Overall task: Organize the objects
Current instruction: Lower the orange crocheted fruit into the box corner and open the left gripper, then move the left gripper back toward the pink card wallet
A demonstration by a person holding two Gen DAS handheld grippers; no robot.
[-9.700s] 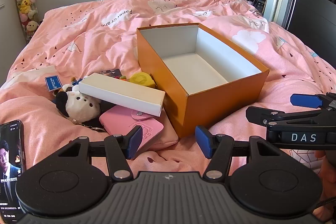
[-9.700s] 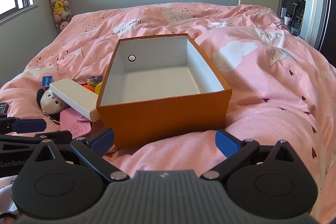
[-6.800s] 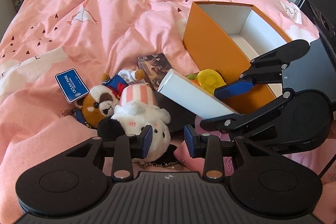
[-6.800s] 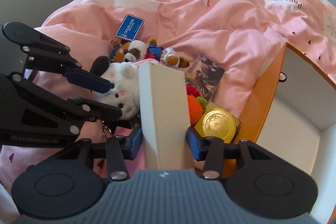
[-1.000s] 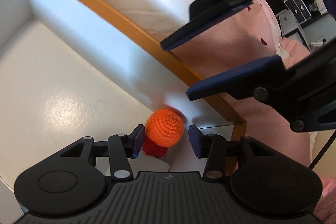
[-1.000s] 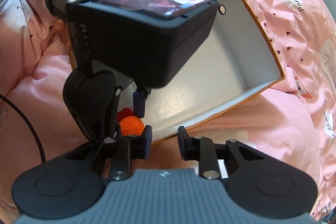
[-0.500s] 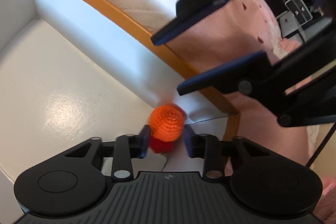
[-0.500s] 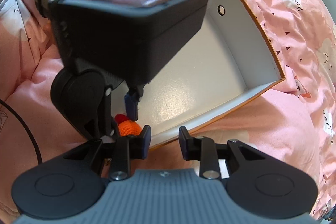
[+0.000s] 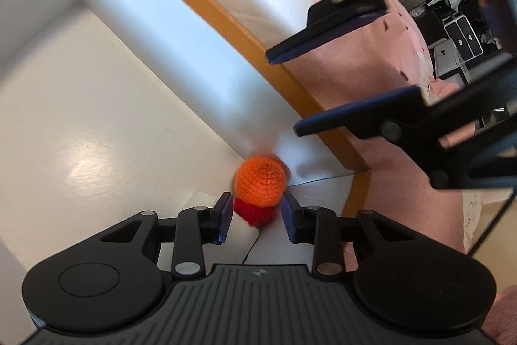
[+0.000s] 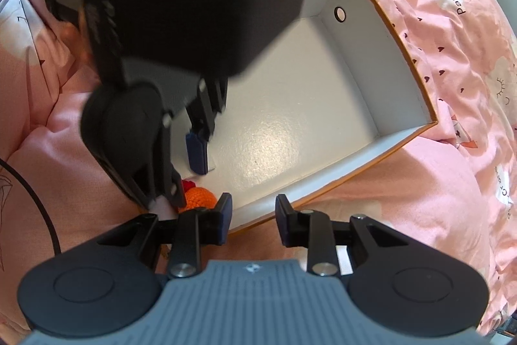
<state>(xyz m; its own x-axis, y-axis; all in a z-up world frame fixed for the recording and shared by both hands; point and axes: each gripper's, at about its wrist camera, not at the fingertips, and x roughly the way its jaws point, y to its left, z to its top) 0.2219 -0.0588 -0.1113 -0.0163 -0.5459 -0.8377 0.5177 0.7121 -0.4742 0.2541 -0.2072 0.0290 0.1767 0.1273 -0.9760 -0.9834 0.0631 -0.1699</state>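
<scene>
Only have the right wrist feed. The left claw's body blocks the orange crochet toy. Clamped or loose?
Observer: Loose. The crochet toy sits between the fingers of the left claw, whose jaws are opening, with a gap at the right pad.
Operator: Where in the box?
Observer: In a corner of the orange box, against the white inner wall.
Operator: Anything else down there?
Observer: A white card with a rounded corner lies on the floor, partly under the left finger.
</scene>
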